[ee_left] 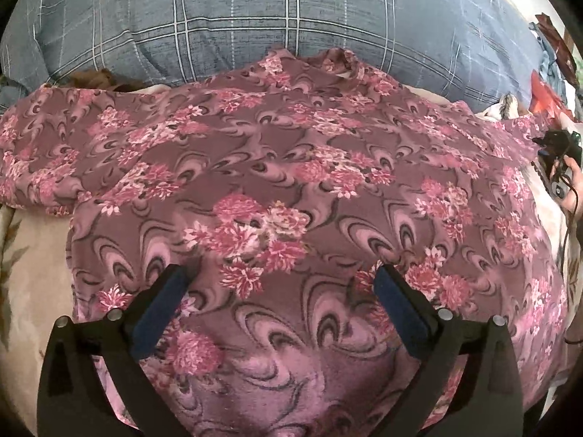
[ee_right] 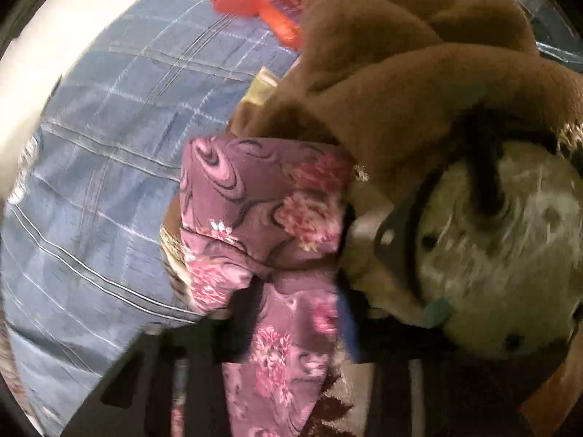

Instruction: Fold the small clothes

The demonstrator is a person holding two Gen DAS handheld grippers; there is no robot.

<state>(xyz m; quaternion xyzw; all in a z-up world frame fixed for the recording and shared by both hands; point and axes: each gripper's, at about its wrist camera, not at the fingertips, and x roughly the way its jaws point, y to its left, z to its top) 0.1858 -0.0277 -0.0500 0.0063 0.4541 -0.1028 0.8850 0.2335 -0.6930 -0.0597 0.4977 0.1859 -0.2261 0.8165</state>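
Observation:
A mauve garment with pink flowers [ee_left: 291, 182] lies spread out flat on the bed, filling most of the left wrist view. My left gripper [ee_left: 280, 273] hovers over its near part, jaws wide apart, blue pads [ee_left: 160, 313] showing and nothing between them. In the blurred right wrist view, a bunched fold of the same floral garment [ee_right: 262, 200] runs down between the fingers of my right gripper [ee_right: 291, 302], which is shut on it. The right fingers are mostly hidden by the cloth.
A blue plaid quilt [ee_left: 255, 18] lies behind the garment, also the blue plaid quilt [ee_right: 91, 182] at left. A brown fleece garment [ee_right: 400, 91] and a round pale object [ee_right: 510, 255] crowd the right. A red bag [ee_right: 262, 3] lies beyond. A person's hand [ee_left: 572, 185] is at the right edge.

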